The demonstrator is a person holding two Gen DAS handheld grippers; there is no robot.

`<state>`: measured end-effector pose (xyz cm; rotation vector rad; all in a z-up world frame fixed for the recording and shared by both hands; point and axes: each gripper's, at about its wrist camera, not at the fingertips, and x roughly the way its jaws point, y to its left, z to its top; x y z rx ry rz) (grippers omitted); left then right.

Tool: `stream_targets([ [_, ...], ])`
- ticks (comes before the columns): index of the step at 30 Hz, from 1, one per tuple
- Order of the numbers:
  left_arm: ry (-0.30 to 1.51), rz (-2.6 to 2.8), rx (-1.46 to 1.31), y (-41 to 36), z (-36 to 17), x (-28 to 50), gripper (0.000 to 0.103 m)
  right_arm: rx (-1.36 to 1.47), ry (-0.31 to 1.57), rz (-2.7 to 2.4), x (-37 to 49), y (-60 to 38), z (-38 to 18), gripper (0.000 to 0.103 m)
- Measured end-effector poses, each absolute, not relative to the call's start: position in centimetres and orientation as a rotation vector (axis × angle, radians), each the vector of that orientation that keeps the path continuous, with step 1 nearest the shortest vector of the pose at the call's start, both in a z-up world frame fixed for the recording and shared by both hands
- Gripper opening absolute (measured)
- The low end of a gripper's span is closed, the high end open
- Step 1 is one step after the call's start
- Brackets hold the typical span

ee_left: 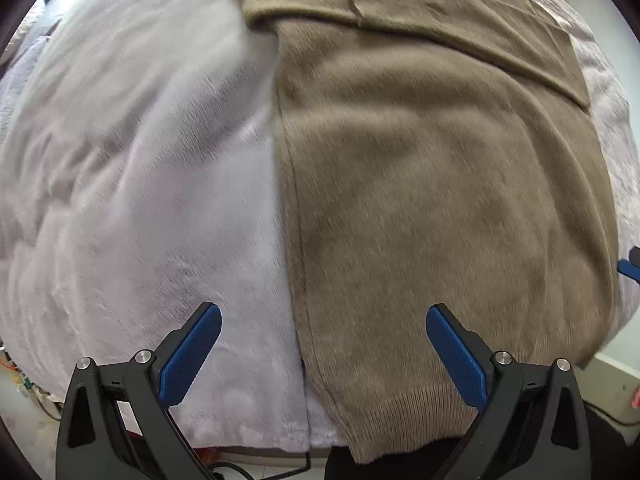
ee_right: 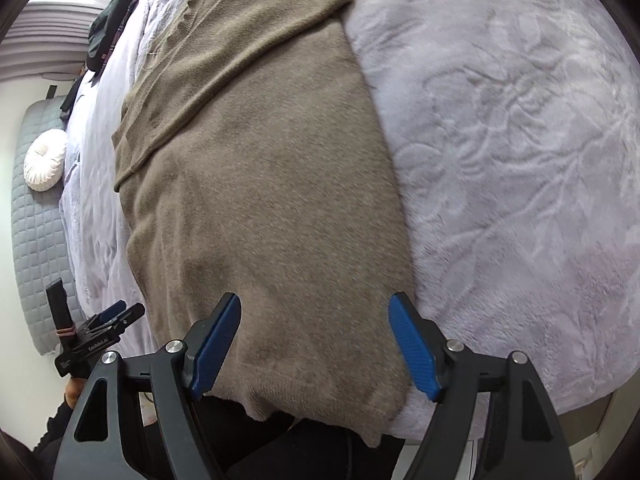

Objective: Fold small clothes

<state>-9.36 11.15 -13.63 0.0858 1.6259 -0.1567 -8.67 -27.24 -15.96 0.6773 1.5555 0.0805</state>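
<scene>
A tan knit sweater (ee_left: 440, 184) lies flat on a pale lilac plush blanket (ee_left: 140, 160), its sides folded in to a long strip and a sleeve folded across the far end. Its ribbed hem hangs over the near bed edge. My left gripper (ee_left: 323, 328) is open and empty above the sweater's left edge near the hem. In the right wrist view the sweater (ee_right: 260, 184) runs away from me; my right gripper (ee_right: 315, 320) is open and empty above its hem end. The left gripper (ee_right: 116, 316) shows at the far left there.
The blanket (ee_right: 500, 160) spreads wide to the right of the sweater. A grey quilted headboard (ee_right: 36, 240) with a round white cushion (ee_right: 44, 164) stands at the left. Dark clothes (ee_right: 116, 12) lie at the far end. The bed edge is just below both grippers.
</scene>
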Motion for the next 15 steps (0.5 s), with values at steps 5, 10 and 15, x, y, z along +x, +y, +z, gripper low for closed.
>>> stream_targets([
  [5, 1.687, -0.263, 0.036, 11.4, -14.3, -11.9, 0.103, 0.698, 1.587, 0.096, -10.3, -28.2, -16.4, 0.079],
  [10, 1.753, -0.340, -0.003, 11.7, -15.2, -14.2, 0.103, 0.773, 1.638, 0.142, -12.5, -28.9, -17.4, 0.079],
  [15, 1.787, -0.396, -0.018, 11.2, -15.9, -15.6, 0.103, 0.848, 1.661, 0.182, -14.2, -29.4, -18.4, 0.079],
])
